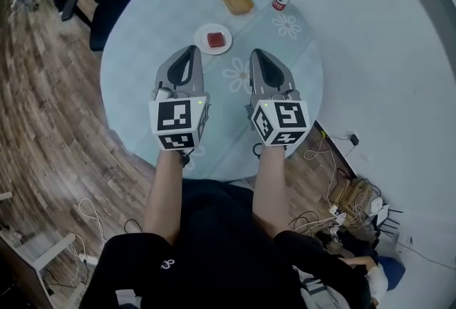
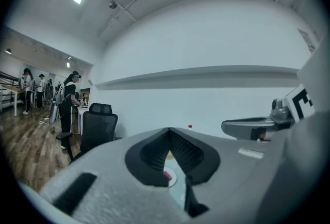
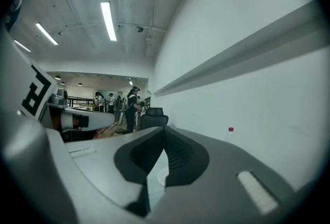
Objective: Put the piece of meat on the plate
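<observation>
Pale blue flowered cloth covers the round table (image 1: 135,80), where the piece of meat (image 1: 216,39) lies on the small white plate (image 1: 200,43), just beyond the gripper tips. The left gripper (image 1: 191,51) and right gripper (image 1: 255,53) hover side by side above the cloth, each with its jaws closed together on nothing.

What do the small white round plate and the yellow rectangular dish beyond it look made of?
Small white round plate: ceramic or melamine, smooth plain white; too small to tell which. Yellow rectangular dish: probably plastic, uniform matte yellow, rounded corners, raised rim.
</observation>
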Available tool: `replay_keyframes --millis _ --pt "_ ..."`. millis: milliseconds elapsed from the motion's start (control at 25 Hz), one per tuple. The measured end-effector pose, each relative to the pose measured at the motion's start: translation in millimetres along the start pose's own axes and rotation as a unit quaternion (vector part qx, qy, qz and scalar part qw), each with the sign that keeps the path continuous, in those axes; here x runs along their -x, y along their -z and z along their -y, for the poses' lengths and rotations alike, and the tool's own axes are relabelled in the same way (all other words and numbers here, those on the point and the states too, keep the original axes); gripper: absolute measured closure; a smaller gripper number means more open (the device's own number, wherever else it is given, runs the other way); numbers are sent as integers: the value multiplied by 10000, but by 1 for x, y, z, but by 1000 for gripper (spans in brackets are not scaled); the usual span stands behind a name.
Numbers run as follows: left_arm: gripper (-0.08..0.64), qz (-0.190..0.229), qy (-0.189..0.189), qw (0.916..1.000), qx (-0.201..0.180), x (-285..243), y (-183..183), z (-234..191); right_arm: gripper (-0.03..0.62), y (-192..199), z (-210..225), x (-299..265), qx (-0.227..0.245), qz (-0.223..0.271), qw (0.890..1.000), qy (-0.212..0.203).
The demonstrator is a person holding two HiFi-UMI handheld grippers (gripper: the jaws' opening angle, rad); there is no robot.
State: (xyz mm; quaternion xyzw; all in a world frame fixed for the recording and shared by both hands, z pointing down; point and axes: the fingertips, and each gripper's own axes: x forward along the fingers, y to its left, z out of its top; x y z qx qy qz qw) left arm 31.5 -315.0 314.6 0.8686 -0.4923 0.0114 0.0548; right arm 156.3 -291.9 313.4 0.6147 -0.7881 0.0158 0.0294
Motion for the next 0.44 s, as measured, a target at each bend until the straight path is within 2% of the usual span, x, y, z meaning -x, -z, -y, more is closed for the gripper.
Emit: replay_keyframes --millis 440 --pt "568 0 101 9999 23 5 1 6 584 -9 -14 6 42 77 9998 -180"
